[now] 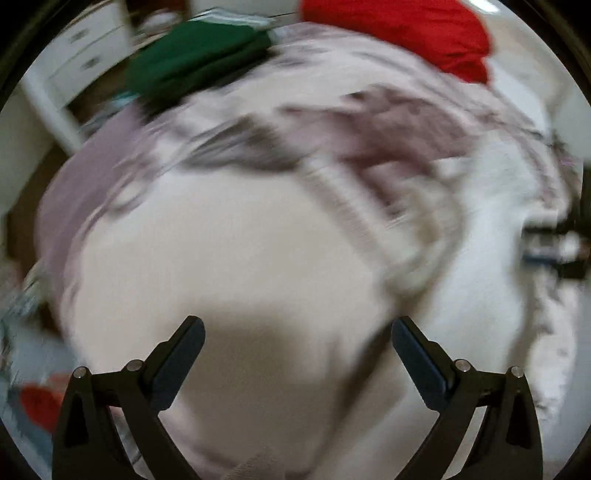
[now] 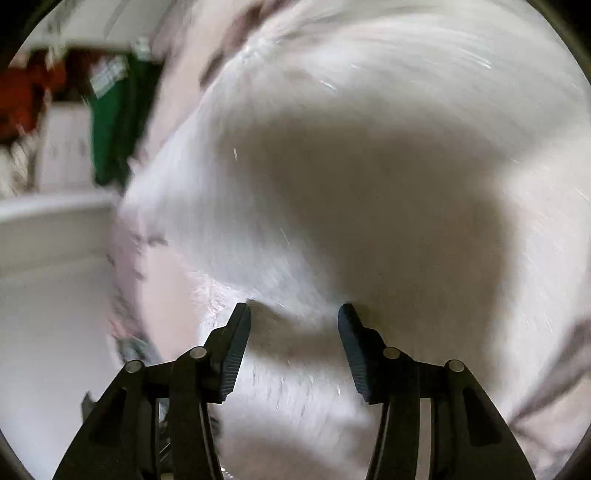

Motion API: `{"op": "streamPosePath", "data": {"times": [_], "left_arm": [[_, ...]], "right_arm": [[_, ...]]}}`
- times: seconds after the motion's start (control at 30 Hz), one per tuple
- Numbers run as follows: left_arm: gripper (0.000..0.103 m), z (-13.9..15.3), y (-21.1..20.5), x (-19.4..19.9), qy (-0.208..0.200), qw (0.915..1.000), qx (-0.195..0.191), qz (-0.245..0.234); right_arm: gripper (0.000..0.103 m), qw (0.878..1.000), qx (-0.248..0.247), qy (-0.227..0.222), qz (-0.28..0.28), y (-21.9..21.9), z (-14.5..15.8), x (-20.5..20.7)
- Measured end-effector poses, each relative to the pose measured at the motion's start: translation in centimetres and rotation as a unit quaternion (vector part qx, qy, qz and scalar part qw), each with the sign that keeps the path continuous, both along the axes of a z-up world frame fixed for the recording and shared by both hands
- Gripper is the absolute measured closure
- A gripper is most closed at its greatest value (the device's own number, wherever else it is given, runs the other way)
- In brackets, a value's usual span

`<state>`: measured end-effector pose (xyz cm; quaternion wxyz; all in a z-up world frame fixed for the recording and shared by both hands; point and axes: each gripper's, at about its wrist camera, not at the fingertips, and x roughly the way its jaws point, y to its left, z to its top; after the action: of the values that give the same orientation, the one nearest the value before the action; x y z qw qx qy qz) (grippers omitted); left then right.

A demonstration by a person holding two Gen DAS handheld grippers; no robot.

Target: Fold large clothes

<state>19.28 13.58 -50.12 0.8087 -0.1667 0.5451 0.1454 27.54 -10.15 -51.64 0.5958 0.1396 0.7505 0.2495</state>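
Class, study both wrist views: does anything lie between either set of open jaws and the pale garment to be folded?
Nothing visible does. The left gripper and the right gripper are both open with the pale garment directly ahead. The green cloth and red cloth lie at its far side, out of the way.

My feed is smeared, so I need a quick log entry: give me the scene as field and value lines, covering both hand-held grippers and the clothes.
left hand-held gripper: open, holding nothing, over pale fabric
right hand-held gripper: open, holding nothing, close above white fabric
main garment: large, pale pink-white, rumpled, not yet folded
white fleecy fabric: fills the right wrist view
green garment: beyond the pale one
red garment: beyond, to the right
image quality: heavy motion blur in both views
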Motion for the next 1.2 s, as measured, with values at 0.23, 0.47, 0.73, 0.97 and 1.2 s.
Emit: {"op": "streamPosePath", "data": {"times": [0.23, 0.47, 0.73, 0.97, 1.2], "left_arm": [[0.002, -5.8, -5.8, 11.2, 0.029, 0.9786, -0.169, -0.114], [0.079, -1.5, -9.9, 11.4, -0.074, 0.9304, -0.309, -0.183], [0.077, -12.4, -0.8, 9.7, -0.011, 0.8874, -0.461, 0.007], [0.052, -7.3, -0.4, 5.9, -0.009, 0.8971, -0.441, -0.032], [0.046, -5.3, -3.7, -2.1, 0.088, 0.9600, -0.240, -0.113]], "right_arm": [[0.051, 0.988, -0.036, 0.028, -0.145, -15.4, 0.5, -7.2], [0.051, 0.964, -0.055, 0.111, -0.234, -22.8, -5.4, -13.4], [0.051, 0.965, -0.041, 0.106, -0.235, -23.4, -5.1, -14.4], [0.051, 0.976, -0.031, 0.099, -0.189, -20.8, -2.8, -14.1], [0.045, 0.970, 0.010, 0.174, -0.171, -19.6, -4.3, -21.1]]}}
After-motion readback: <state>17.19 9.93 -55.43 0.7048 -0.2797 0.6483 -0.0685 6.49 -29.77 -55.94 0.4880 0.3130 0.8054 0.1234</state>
